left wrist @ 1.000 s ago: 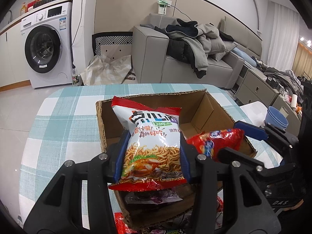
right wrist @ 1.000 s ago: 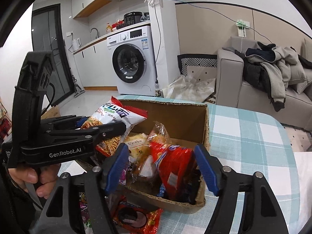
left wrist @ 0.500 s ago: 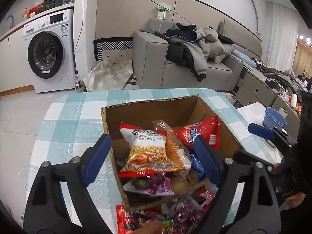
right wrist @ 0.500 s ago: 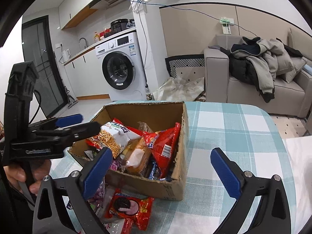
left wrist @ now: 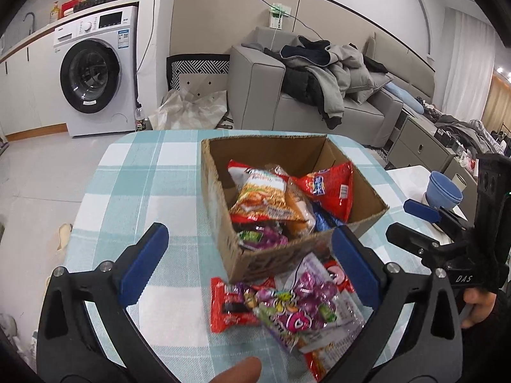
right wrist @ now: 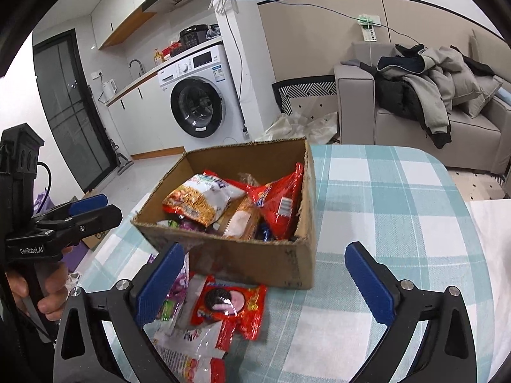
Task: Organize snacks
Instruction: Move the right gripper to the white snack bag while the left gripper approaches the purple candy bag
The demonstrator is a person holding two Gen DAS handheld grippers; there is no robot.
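Observation:
An open cardboard box point(left wrist: 223, 191) point(right wrist: 242, 258) stands on the checked tablecloth. Inside lie a noodle snack bag point(left wrist: 260, 193) point(right wrist: 198, 201), a red bag point(left wrist: 332, 188) point(right wrist: 281, 204) and other packets. Loose packets lie in front of the box: a purple candy bag point(left wrist: 306, 306) and a red cookie pack point(right wrist: 228, 306) point(left wrist: 226, 306). My left gripper point(left wrist: 249, 268) is open and empty, above the loose packets. My right gripper point(right wrist: 265, 284) is open and empty, just in front of the box above the cookie pack.
The round table point(left wrist: 134, 185) has bare cloth left of the box and right of it point(right wrist: 399, 210). A blue bowl point(left wrist: 444, 191) sits on a white side surface. A washing machine point(left wrist: 95, 73) and a sofa point(left wrist: 313, 95) stand behind.
My left gripper let go of the noodle bag into the box; my right gripper released the red bag there. Both opened wide and pulled back toward the loose packets.

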